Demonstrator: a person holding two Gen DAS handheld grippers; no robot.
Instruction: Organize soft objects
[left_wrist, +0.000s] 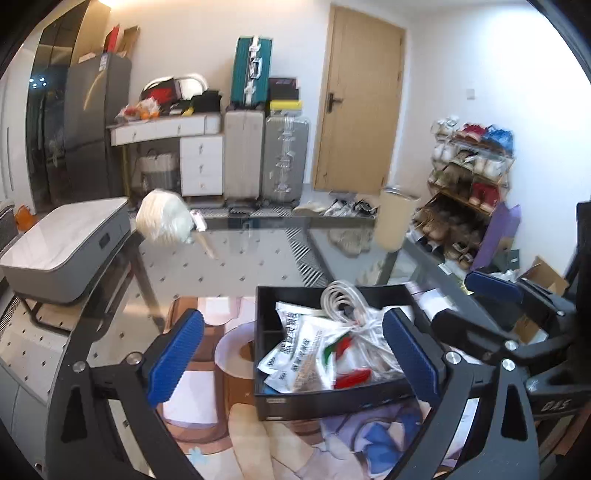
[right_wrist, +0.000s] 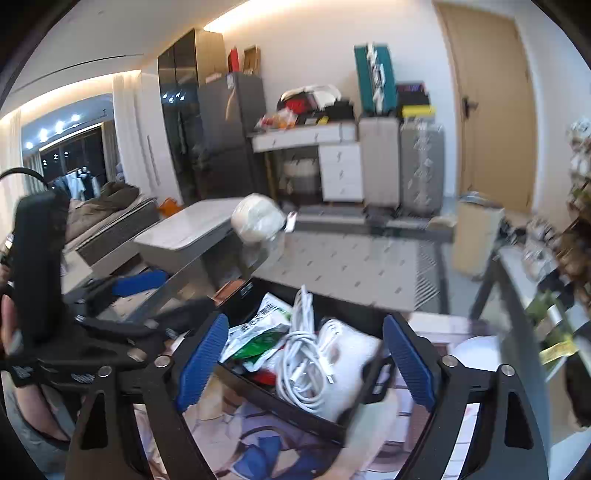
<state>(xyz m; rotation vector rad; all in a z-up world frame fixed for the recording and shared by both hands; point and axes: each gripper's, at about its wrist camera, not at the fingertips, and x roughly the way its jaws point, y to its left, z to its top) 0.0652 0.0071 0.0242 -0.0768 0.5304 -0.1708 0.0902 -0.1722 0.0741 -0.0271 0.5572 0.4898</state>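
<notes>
Blue-padded fingers of my left gripper frame the near view, spread wide with nothing between them, and just ahead of them sits the black tray on the glass table. My right gripper is likewise spread apart and empty, hovering directly over the same tray from the other side, so both tools point in at one spot; I judge that is because the tray is where the soft things are being gathered.

Inside the tray, white printed packets lie flat toward my left gripper's side, a coiled white cable is heaped on top toward the middle, and a soft white bundle rests under and beside the cable nearest my right gripper's right finger. The views are smeared by motion, so I cannot say whether that bundle is cloth or a pouch.

Well beyond both grippers, at the table's far edge, a round white woolly object stands alone, apart from the tray. It may belong with the soft goods, though one look cannot settle whether it is meant to stay there.

With both pairs of fingers empty over a filled tray, this fits either a fresh drop or a reach in to rearrange.
</notes>
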